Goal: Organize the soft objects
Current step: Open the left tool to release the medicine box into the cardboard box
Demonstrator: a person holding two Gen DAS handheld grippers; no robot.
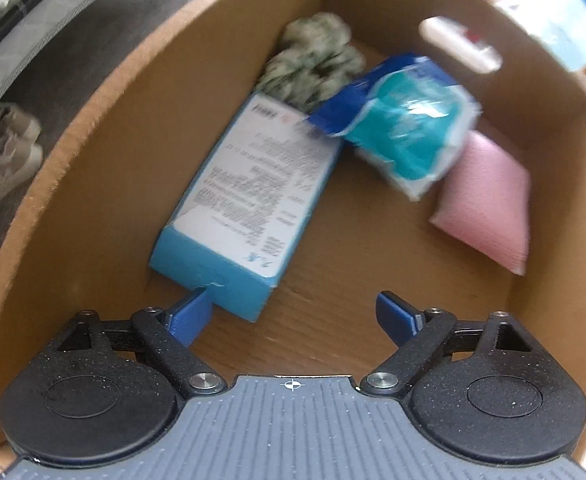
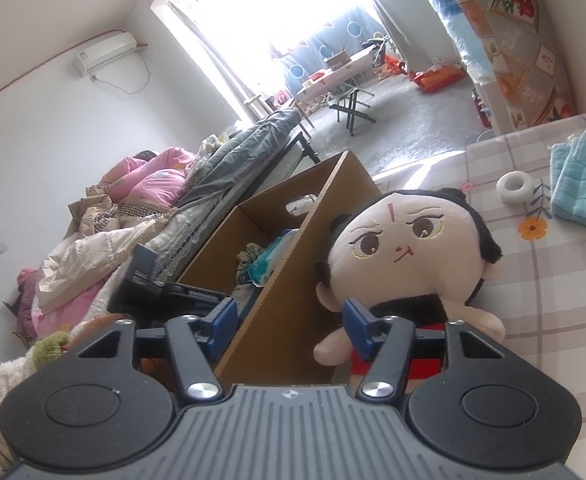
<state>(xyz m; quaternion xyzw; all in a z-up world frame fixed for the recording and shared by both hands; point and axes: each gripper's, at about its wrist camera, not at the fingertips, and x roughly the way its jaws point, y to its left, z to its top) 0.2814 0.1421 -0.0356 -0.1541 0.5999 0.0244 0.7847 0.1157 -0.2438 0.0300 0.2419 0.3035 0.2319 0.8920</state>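
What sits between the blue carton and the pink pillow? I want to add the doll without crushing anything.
In the left wrist view, a teal and blue packet sits between the blue carton and the pink pillow, with bare box floor nearer the camera.

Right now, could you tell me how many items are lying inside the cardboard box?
4: a green scrunchie in the far corner, a blue carton in the middle, a teal packet overlapping it, a pink cushion rightmost. More may be hidden underneath.

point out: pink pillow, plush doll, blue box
pink pillow [image 1: 487, 200], left wrist view, middle of its pink face.
plush doll [image 2: 405, 240], right wrist view, middle of its face.
blue box [image 1: 253, 184], left wrist view, printed white panel.
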